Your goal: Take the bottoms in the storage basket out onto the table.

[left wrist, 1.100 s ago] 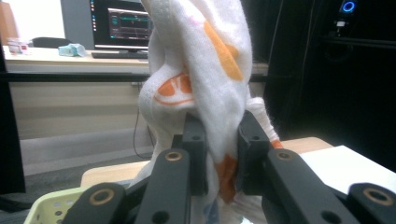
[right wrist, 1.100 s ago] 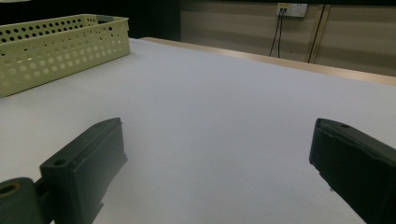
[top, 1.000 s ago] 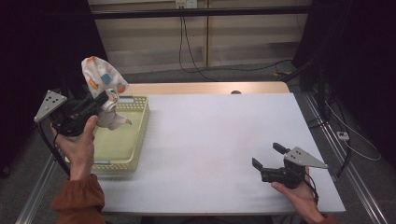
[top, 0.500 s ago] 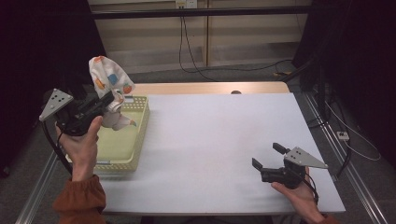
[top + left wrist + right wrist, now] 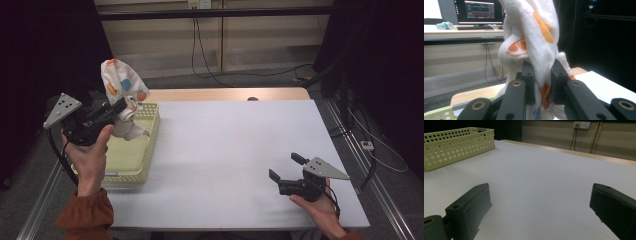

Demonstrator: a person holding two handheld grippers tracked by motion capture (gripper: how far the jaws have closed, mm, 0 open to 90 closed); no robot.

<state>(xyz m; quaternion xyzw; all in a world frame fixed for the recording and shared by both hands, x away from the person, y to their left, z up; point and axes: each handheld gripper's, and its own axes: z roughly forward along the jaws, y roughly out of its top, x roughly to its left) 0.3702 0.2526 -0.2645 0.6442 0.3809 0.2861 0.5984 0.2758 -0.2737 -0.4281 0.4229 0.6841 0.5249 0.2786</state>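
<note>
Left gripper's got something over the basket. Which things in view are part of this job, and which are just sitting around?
In the job:
- white patterned cloth, clamped in the left gripper
- yellow perforated basket, under the cloth
- right gripper, jaws open, low over the white table

Just lying about:
- cables on the floor behind
- monitor on a desk

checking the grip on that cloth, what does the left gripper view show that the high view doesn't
Left gripper view: the left gripper fingers pinching a fold of the white patterned cloth close up, and a monitor on a desk behind.

High view: the perforated basket under the cloth, the white table, and the right gripper open near the table's right front.

Both: the cloth lifted, clamped by the left gripper.
</note>
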